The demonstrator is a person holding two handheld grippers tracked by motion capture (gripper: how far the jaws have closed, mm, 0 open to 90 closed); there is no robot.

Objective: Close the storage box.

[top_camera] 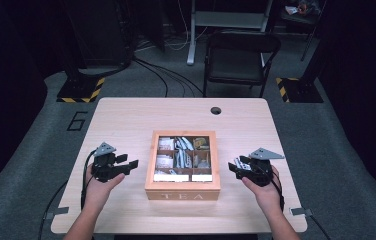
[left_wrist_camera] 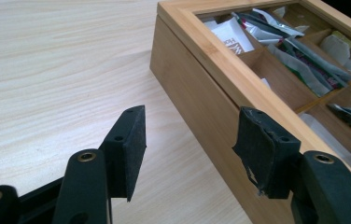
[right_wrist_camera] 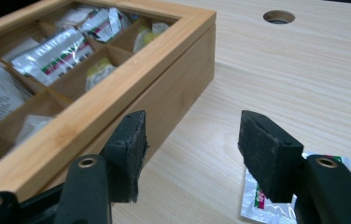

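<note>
Both claws, left claw [top_camera: 132,163] and right claw [top_camera: 234,169], gape empty, flanking the tea box [top_camera: 182,192] on the bench [top_camera: 126,115], seemingly ready to steady it; a sachet [right_wrist_camera: 262,203] lies beneath the right.

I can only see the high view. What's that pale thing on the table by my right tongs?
Observer: A silver tea packet with a red and green stripe, lying flat on the table.
Operator: Are the tongs gripping it?
Observer: No. The right tongs are open, and the packet lies partly behind one jaw.
Operator: And my left tongs?
Observer: The left tongs are open and empty, with one jaw close to the side of the wooden box.
</note>
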